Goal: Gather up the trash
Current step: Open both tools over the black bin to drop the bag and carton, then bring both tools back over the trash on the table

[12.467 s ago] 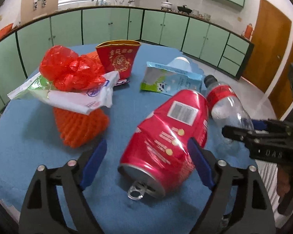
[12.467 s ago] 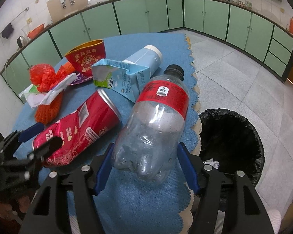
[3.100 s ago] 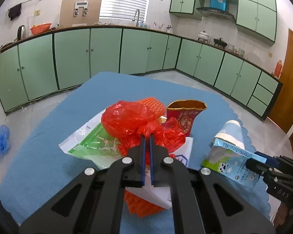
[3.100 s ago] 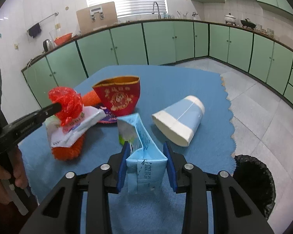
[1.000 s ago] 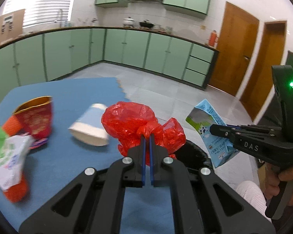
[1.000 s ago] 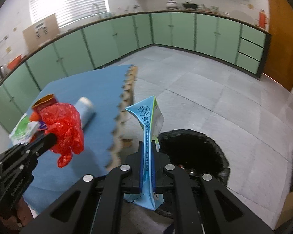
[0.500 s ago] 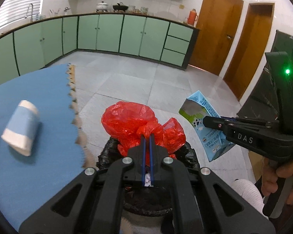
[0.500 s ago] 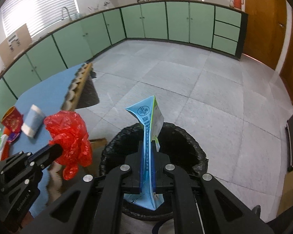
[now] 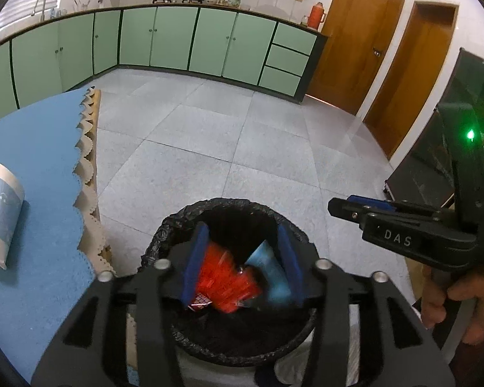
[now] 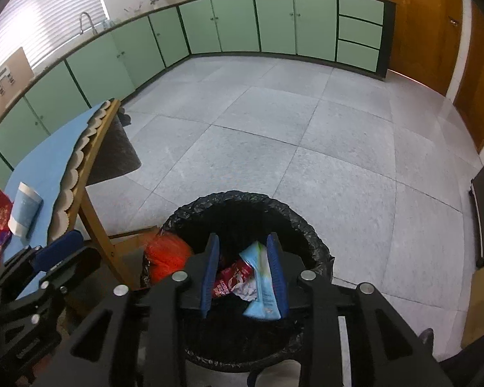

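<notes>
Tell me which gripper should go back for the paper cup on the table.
Left, probably. The left gripper sits nearer the table, with the paper cup close beside it. The right gripper hangs over the bin, farther off. Both jaws are opening.

My left gripper [image 9: 242,254] hangs over the black-lined trash bin [image 9: 177,222], its jaws opening, the red plastic bag [image 9: 224,280] dropping between the blue pads, pressed by neither. A blue carton [image 9: 269,272] lies beside it. My right gripper [image 9: 342,208] hovers alongside. A paper cup [image 9: 0,216] rests on the blue tablecloth [image 9: 42,167].
</notes>
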Action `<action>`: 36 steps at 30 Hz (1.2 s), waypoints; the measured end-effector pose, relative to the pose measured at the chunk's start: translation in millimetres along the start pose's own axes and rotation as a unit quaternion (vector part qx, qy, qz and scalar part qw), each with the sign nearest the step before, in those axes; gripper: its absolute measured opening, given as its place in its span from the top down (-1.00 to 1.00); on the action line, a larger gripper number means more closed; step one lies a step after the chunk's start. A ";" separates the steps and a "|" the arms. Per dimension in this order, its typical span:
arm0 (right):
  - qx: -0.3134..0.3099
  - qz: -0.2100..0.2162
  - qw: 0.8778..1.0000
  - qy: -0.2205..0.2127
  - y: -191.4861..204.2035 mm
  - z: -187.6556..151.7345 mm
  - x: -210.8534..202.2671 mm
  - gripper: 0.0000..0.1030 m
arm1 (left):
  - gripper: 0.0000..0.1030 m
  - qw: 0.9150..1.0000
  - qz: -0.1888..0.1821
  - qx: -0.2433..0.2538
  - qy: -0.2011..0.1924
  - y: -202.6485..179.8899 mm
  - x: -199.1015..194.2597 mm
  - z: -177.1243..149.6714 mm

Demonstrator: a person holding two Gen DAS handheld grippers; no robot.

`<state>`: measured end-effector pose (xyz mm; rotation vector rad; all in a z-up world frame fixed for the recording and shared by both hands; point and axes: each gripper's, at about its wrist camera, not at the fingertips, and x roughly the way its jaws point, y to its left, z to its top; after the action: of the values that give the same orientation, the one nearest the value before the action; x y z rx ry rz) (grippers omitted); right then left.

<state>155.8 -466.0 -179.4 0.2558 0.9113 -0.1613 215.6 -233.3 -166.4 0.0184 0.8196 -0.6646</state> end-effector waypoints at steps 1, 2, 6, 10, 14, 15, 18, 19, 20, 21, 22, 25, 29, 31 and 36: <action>0.001 0.000 1.000 -0.001 -0.8 0.3 -1.0 0.35 | 0.06 1.000 0.002 -0.002 -0.001 1.5 -0.2 0.4; 0.002 -0.001 1.000 -0.003 -1.5 0.7 -2.2 0.30 | 0.06 1.000 0.001 -0.003 -0.001 2.0 -1.5 -1.0; 0.001 -0.011 1.000 -0.019 0.7 0.8 -13.5 -0.01 | 0.02 1.000 0.013 -0.010 -0.018 9.3 -19.3 -0.2; -0.005 -0.021 0.999 -0.043 10.8 1.1 -32.8 -0.39 | -0.22 0.997 0.051 -0.007 -0.054 16.3 -53.8 -1.0; -0.013 -0.019 0.997 -0.068 29.0 -0.2 -51.8 -0.73 | -0.35 0.993 0.089 -0.005 -0.081 25.9 -89.9 -5.5; -0.018 -0.013 0.997 -0.075 37.7 -1.3 -57.5 -0.75 | -0.37 0.991 0.100 -0.007 -0.089 29.3 -100.5 -7.3; -0.033 0.001 0.996 -0.084 59.7 -3.1 -67.2 -0.80 | -0.40 0.987 0.123 -0.018 -0.105 40.7 -131.0 -13.3; -0.041 0.008 0.995 -0.087 70.6 -4.2 -70.5 -0.82 | -0.41 0.985 0.131 -0.022 -0.109 45.2 -140.4 -16.0; -0.050 0.015 0.995 -0.090 82.1 -5.3 -73.4 -0.82 | -0.41 0.984 0.139 -0.027 -0.112 50.1 -150.2 -18.6; -0.059 0.021 0.994 -0.092 93.4 -6.1 -75.7 -0.82 | -0.41 0.982 0.146 -0.030 -0.114 53.8 -157.5 -19.3; -0.067 0.026 0.993 -0.093 103.2 -7.3 -76.3 -0.83 | -0.41 0.980 0.154 -0.033 -0.118 58.7 -166.4 -21.6; -0.095 0.041 0.990 -0.093 135.5 -10.5 -78.6 -0.83 | -0.42 0.975 0.175 -0.045 -0.126 74.2 -189.7 -28.4; -0.121 0.059 0.986 -0.095 172.1 -17.2 -82.5 -0.83 | -0.42 0.967 0.203 -0.066 -0.136 98.1 -219.3 -44.2; -0.134 0.067 0.984 -0.096 190.2 -20.4 -84.1 -0.83 | -0.42 0.963 0.216 -0.076 -0.140 107.7 -232.0 -49.3; -0.161 0.082 0.978 -0.103 227.4 -33.8 -86.5 -0.83 | -0.42 0.951 0.253 -0.094 -0.149 128.7 -265.0 -66.5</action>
<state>133.8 -236.0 -96.2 0.0112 0.6946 0.1113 111.8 30.4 -62.1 -0.0421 0.5495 -0.0971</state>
